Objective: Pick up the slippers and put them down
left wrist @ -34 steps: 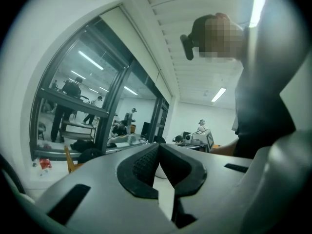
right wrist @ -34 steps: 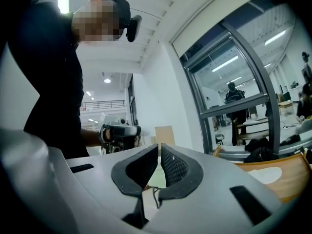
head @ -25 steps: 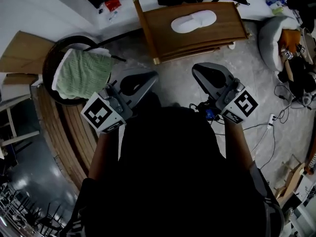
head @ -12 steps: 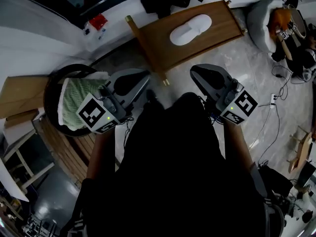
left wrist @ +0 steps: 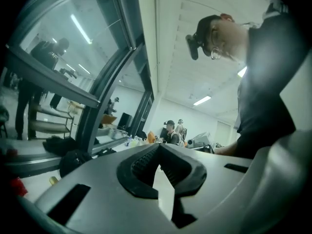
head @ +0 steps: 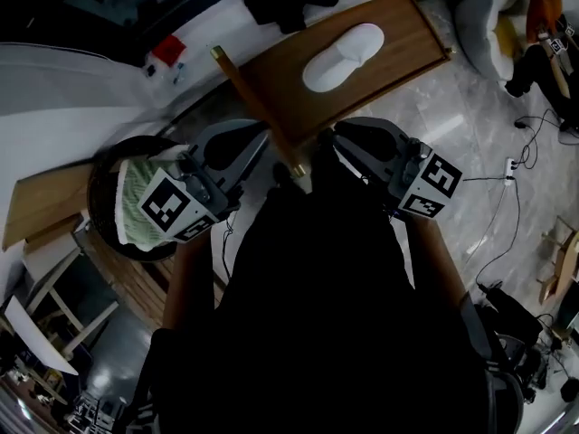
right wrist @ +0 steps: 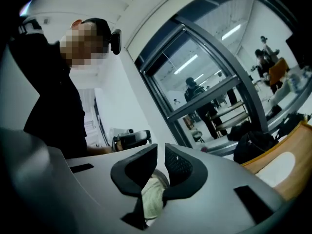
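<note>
head view, stock as i read it from here.
item: white slippers (head: 342, 57), lying on a wooden board (head: 398, 34), up-frame of both claws and touching neither.
item: left claw (head: 258, 136), pads together with nothing between them, tips near the board's rail.
item: right claw (head: 342, 136), pads drawn together, just below the board's edge, the slippers beyond it.
right gripper view: pale cloth (right wrist: 153, 199) shows through the slot under the pads; contact i cannot tell.
item: green towel (head: 136, 202) in a black basket (head: 98, 206), beside the left claw.
</note>
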Available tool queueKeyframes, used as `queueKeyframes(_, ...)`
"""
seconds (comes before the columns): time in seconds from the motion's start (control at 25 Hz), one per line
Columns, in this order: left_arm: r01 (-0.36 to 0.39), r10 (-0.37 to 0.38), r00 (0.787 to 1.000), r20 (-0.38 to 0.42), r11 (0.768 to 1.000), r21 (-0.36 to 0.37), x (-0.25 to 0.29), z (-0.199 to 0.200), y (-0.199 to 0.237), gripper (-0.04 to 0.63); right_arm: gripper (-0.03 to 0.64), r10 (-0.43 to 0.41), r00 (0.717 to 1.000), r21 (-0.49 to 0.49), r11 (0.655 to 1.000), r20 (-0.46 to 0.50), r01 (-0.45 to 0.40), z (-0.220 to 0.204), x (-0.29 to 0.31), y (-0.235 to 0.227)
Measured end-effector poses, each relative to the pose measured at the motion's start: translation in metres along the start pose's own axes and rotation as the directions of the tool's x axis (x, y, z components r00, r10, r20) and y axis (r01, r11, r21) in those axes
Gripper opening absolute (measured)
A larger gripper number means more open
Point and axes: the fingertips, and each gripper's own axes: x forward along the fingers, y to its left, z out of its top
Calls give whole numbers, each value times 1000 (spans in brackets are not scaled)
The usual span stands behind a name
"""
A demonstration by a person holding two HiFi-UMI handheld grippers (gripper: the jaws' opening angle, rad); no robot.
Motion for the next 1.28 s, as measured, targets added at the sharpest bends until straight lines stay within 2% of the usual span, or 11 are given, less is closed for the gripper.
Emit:
queueKeyframes(0.12, -12, 12, 1000, -22, 1000, -8, 23, -1, 10, 11, 31, 86, 992, 169, 980, 96, -102, 12, 3, -18)
queueKeyframes(0.32, -76, 74, 994, -75, 997, -26, 60, -9, 28, 11, 34, 164, 978, 275, 942, 127, -194, 10, 5, -50)
queueKeyframes(0.4, -104, 99, 990, -103, 993, -47, 73, -17, 34, 11, 75, 182, 971, 371, 900, 155, -228, 3, 4, -67)
queueKeyframes(0.44, -117, 109, 986, -125, 992, -56, 78, -22, 36, 11, 137, 188, 968, 417, 876, 168, -242, -2, 4, -75)
queueKeyframes(0.56, -146, 131, 977, -170, 986, -76, 89, -32, 46, 11, 161, 194, 965, 507, 823, 174, -257, -22, 13, -102)
queueKeyframes(0.68, -143, 118, 971, -208, 984, -110, 93, -45, 58, 11, 194, 170, 974, 599, 768, 153, -228, -52, 26, -125)
queueKeyframes(0.84, -85, 42, 964, -261, 984, -155, 101, -71, 75, 11, 229, 70, 987, 732, 664, 146, -156, -93, 42, -165)
queueKeyframes(0.96, -54, -5, 958, -286, 979, -197, 105, -90, 92, 11, 247, -42, 991, 811, 579, 128, -81, -130, 49, -193)
queueKeyframes(1.12, -37, -34, 955, -295, 972, -233, 108, -101, 111, 11, 265, -175, 980, 899, 438, 98, -11, -176, 52, -223)
queueKeyframes(1.2, -26, -49, 952, -301, 971, -239, 109, -104, 120, 11, 267, -190, 979, 926, 376, 79, -1, -197, 57, -231)
queueKeyframes(1.28, -13, -66, 948, -311, 969, -245, 111, -107, 125, 11, 267, -178, 984, 943, 332, 35, 27, -216, 60, -231)
